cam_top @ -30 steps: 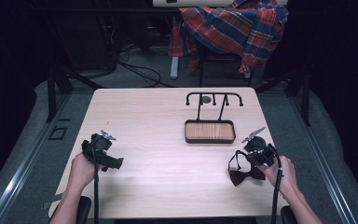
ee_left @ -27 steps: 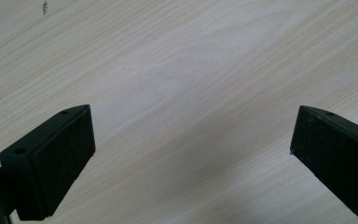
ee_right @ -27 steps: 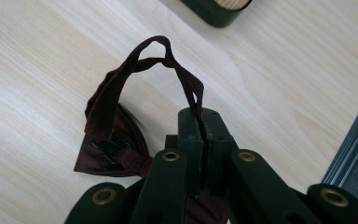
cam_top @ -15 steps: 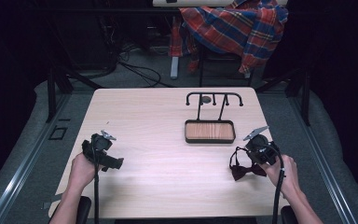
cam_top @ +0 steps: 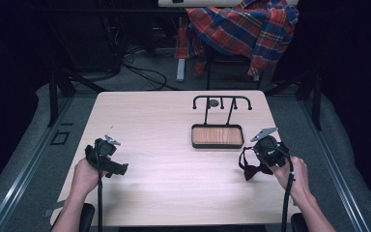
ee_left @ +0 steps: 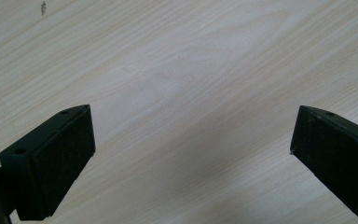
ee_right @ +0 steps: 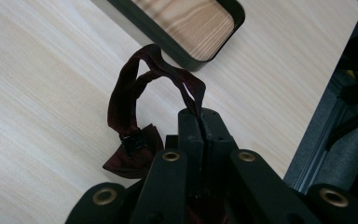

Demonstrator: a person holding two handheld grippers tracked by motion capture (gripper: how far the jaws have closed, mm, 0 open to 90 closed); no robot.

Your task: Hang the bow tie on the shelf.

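A dark red bow tie [ee_right: 131, 156] hangs by its strap [ee_right: 126, 84] from my right gripper [ee_right: 199, 114], whose jaws are shut on the strap's far end. In the high view the bow tie [cam_top: 253, 170] dangles just above the table near the right edge, below the right gripper [cam_top: 249, 162]. A person's hand holds that gripper from the lower right. My left gripper [cam_top: 120, 169] sits at the table's left front. Its jaws stand wide open over bare wood [ee_left: 191, 126] with nothing between them.
A black tray with a wooden floor [cam_top: 217, 145] and an upright rack of hooks [cam_top: 222, 99] stands right of centre; its corner [ee_right: 193, 60] lies just beyond the bow tie. A plaid shirt [cam_top: 244, 29] drapes over a chair behind the table. The table's right edge [ee_right: 307, 135] is close.
The right gripper has risen a little with the bow tie, which now hangs higher off the table. The left gripper has stayed where it was.
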